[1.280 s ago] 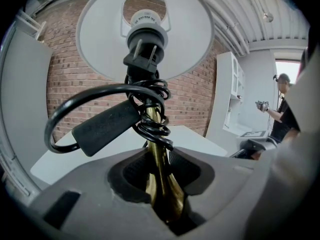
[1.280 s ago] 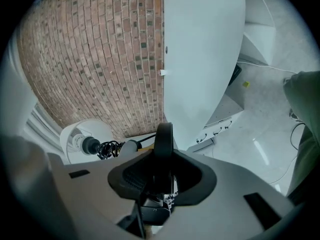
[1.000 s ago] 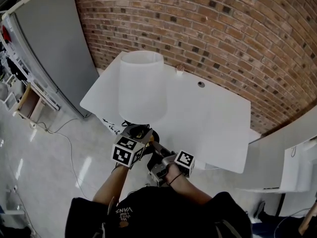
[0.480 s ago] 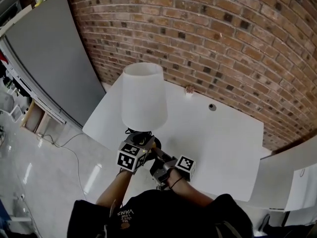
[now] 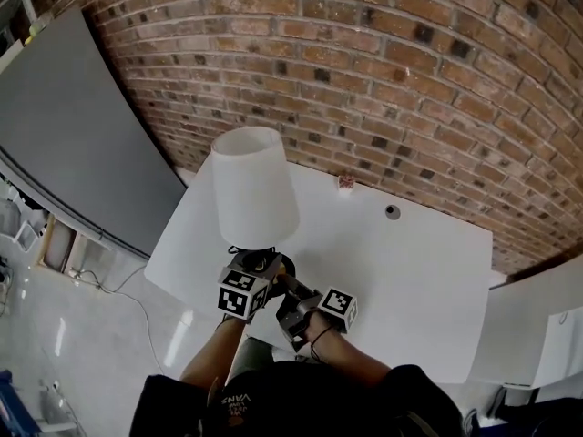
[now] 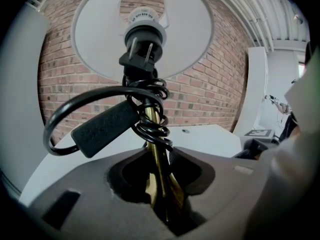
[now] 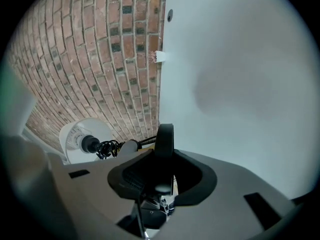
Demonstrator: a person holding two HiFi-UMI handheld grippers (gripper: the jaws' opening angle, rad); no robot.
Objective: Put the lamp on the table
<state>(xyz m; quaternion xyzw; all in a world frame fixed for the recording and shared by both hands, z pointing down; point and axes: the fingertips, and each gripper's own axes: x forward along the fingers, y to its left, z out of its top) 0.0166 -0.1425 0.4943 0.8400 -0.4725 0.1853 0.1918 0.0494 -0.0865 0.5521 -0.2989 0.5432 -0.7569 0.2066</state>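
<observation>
Brick wall (image 5: 364, 80) behind, lamp (image 5: 253, 185) over table's (image 5: 410, 280) near-left edge, rt side open

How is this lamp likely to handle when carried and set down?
The lamp seems top-heavy: its wide shade sits high on a thin brass stem, so it may tip. The stem looks stiff but smooth, perhaps slippery. The coiled cord is floppy and may swing.

One lamp (image 5: 253, 185), one table (image 5: 410, 271) — one left tool (image 6: 162, 186), one right tool (image 7: 159, 179).
</observation>
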